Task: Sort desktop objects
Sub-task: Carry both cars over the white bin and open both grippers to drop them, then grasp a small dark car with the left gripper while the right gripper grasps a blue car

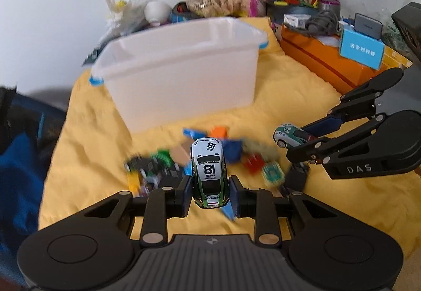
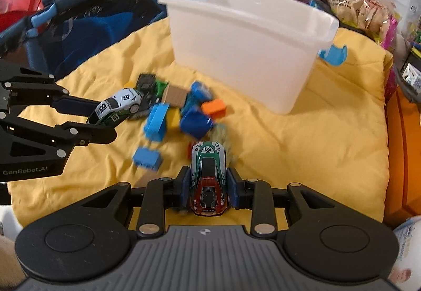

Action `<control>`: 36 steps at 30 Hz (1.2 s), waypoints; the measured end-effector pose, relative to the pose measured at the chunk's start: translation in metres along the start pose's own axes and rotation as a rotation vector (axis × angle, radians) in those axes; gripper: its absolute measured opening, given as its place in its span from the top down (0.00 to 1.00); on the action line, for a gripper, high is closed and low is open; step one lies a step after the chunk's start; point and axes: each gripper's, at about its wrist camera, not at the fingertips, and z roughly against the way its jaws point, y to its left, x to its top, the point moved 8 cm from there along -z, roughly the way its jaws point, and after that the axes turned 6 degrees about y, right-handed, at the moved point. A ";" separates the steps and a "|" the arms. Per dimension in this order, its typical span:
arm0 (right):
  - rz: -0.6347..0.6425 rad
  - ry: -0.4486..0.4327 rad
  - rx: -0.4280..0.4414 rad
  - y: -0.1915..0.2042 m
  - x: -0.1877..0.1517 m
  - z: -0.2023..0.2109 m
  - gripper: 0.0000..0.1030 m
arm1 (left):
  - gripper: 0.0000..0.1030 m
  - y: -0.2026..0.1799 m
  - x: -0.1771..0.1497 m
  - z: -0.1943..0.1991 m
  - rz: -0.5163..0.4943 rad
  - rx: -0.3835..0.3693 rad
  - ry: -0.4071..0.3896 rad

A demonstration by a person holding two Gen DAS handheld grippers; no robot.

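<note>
White-and-green toy car (image 1: pixel 209 172) marked with black "18" on roof and bonnet. Second toy car (image 2: pixel 209 179) painted green, white and red, "59" lettered in white. Storage bin (image 1: pixel 181 75) translucent white, clips (image 1: pixel 96 79) light blue. Cloth (image 1: pixel 276 96) plain yellow. Loose blocks (image 2: pixel 194 112) coloured blue, orange, green, tan. Gripper bodies black, pads (image 1: pixel 187 195) dark blue. Box (image 1: pixel 323 59) orange.

Both toy cars, the white 18 car (image 1: pixel 209 175) and the green-red 59 car (image 2: pixel 209 180), look glossy, painted, super smooth. The bin (image 1: pixel 184 80) is frosted, translucent plastic. Yellow cloth (image 1: pixel 289 96) is soft, matt, quilted. Blocks (image 2: pixel 158 122) look like smooth plastic.
</note>
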 end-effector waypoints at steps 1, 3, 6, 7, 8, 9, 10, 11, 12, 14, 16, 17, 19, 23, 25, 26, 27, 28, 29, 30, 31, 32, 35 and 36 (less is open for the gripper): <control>0.001 -0.008 -0.005 -0.002 0.006 0.000 0.68 | 0.68 0.003 0.007 0.000 -0.008 0.002 -0.011; 0.002 -0.027 -0.014 -0.006 0.017 0.001 0.68 | 0.68 0.009 0.025 0.000 -0.024 0.014 -0.043; 0.013 -0.063 -0.034 -0.013 0.039 0.003 0.68 | 0.68 0.022 0.056 0.004 -0.032 0.034 -0.105; 0.016 -0.078 -0.040 -0.015 0.047 0.005 0.68 | 0.68 0.027 0.067 0.005 -0.036 0.044 -0.131; 0.018 -0.097 -0.048 -0.018 0.057 0.007 0.68 | 0.68 0.033 0.082 0.006 -0.044 0.055 -0.163; 0.018 -0.116 -0.056 -0.021 0.066 0.010 0.68 | 0.68 0.038 0.095 0.007 -0.051 0.062 -0.188; 0.018 -0.136 -0.066 -0.025 0.076 0.013 0.68 | 0.68 0.043 0.108 0.009 -0.058 0.071 -0.216; 0.018 -0.156 -0.077 -0.029 0.087 0.015 0.68 | 0.68 0.046 0.119 0.010 -0.066 0.079 -0.238; 0.017 -0.172 -0.086 -0.033 0.096 0.017 0.68 | 0.68 0.051 0.131 0.009 -0.073 0.084 -0.255; 0.014 -0.204 -0.110 -0.041 0.116 0.021 0.68 | 0.68 0.059 0.150 0.007 -0.079 0.087 -0.280; 0.013 -0.223 -0.135 -0.048 0.134 0.022 0.68 | 0.68 0.061 0.164 0.004 -0.088 0.091 -0.296; 0.012 -0.233 -0.144 -0.051 0.142 0.023 0.68 | 0.68 0.061 0.172 0.003 -0.093 0.092 -0.307; 0.009 -0.250 -0.157 -0.055 0.153 0.026 0.68 | 0.68 0.060 0.182 -0.001 -0.106 0.097 -0.319; -0.015 -0.252 -0.179 -0.065 0.172 0.019 0.68 | 0.68 0.064 0.193 -0.021 -0.101 0.103 -0.313; -0.027 -0.232 -0.188 -0.070 0.177 0.006 0.68 | 0.68 0.069 0.191 -0.037 -0.100 0.127 -0.286; -0.035 -0.217 -0.196 -0.071 0.179 -0.001 0.68 | 0.68 0.071 0.188 -0.048 -0.092 0.128 -0.266; -0.048 -0.202 -0.198 -0.073 0.180 -0.010 0.68 | 0.68 0.072 0.185 -0.055 -0.084 0.122 -0.245; -0.060 -0.182 -0.195 -0.074 0.179 -0.019 0.68 | 0.67 0.073 0.181 -0.060 -0.075 0.112 -0.238; -0.069 -0.165 -0.199 -0.076 0.177 -0.026 0.68 | 0.66 0.074 0.178 -0.062 -0.069 0.109 -0.241; -0.072 -0.157 -0.212 -0.076 0.174 -0.032 0.68 | 0.60 0.073 0.174 -0.063 -0.075 0.114 -0.244; -0.070 -0.147 -0.223 -0.076 0.171 -0.036 0.67 | 0.50 0.071 0.171 -0.059 -0.090 0.117 -0.257; -0.068 -0.140 -0.224 -0.076 0.168 -0.040 0.67 | 0.46 0.070 0.169 -0.053 -0.106 0.124 -0.278; -0.054 -0.146 -0.202 -0.070 0.162 -0.041 0.48 | 0.34 0.066 0.153 -0.028 -0.153 0.184 -0.326; -0.042 -0.155 -0.208 -0.067 0.161 -0.037 0.49 | 0.34 0.065 0.146 -0.020 -0.155 0.194 -0.328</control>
